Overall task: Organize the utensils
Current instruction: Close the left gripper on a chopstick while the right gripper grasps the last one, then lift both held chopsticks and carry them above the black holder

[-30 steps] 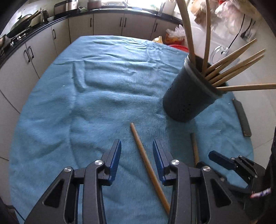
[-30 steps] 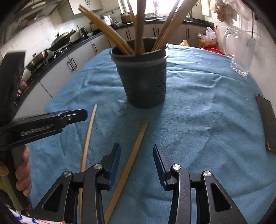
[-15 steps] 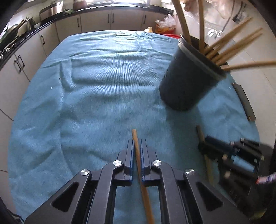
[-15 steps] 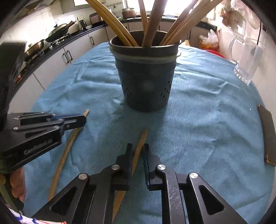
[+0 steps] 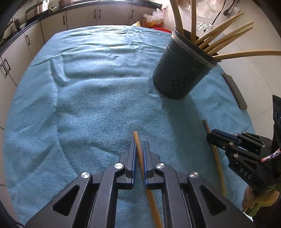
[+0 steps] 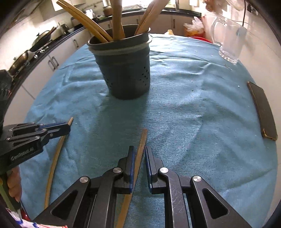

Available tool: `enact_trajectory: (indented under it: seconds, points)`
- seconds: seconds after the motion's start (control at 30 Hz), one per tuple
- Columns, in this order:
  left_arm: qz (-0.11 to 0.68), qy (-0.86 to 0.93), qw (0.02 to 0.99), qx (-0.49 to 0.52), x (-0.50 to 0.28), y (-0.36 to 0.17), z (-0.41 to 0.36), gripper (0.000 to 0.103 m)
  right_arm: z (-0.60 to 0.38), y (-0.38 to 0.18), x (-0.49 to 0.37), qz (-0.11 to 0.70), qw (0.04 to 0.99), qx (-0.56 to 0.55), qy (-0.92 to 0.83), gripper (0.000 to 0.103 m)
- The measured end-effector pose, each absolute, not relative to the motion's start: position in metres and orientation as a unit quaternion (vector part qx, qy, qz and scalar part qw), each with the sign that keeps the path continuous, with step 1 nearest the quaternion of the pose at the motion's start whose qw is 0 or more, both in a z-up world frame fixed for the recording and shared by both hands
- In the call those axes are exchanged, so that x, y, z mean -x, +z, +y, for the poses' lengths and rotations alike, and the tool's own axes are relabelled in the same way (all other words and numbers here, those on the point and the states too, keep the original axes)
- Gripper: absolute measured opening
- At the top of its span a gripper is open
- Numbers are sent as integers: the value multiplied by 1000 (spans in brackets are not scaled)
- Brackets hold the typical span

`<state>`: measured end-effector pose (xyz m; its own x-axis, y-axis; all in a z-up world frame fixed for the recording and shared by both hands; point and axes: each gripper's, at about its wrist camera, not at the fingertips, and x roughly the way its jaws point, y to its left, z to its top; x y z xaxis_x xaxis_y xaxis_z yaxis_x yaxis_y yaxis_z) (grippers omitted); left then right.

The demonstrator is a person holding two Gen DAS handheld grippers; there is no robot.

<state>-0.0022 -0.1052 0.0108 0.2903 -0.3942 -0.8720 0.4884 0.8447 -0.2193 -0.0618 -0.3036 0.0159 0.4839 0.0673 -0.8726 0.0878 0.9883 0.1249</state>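
Note:
A dark perforated utensil holder (image 5: 180,70) (image 6: 124,68) stands on the blue towel and holds several wooden utensils (image 5: 226,35). My left gripper (image 5: 139,149) is shut on a thin wooden stick (image 5: 137,140), whose tip pokes out past the fingers; it shows at the left of the right wrist view (image 6: 58,128). My right gripper (image 6: 140,154) is shut on a flat wooden utensil (image 6: 143,138); it shows at the right of the left wrist view (image 5: 210,138), with its utensil (image 5: 217,163) running under it.
The blue towel (image 5: 87,87) covers the table. A dark phone (image 6: 263,112) (image 5: 234,91) lies at the right edge. A glass jug (image 6: 230,42) stands at the back right. Kitchen cabinets (image 5: 84,15) run behind and to the left.
Both grippers went from open to shut, each closing on its wooden utensil. Since half a second ago they hold their grip and have shifted only slightly.

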Motion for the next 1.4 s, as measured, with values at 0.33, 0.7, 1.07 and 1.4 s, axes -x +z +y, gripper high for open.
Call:
enact_trajectory:
  seconds: [0.33,0.7,1.07,1.4]
  points:
    - [521,-266,811,-23,3,11,-104,6,-285,17,49,506,861,-30,-32,10]
    - [470,-233,851,28,38,65,-75,5,-304,59,96,429,900,-81,12,8]
    - [367,-227,901,48,116,141,-59,5,-327,128,169,319,940,-119,18,8]
    - [307,-229,923,17,162,168,-66,5,-326,155,214,265,958,-113,12,8]
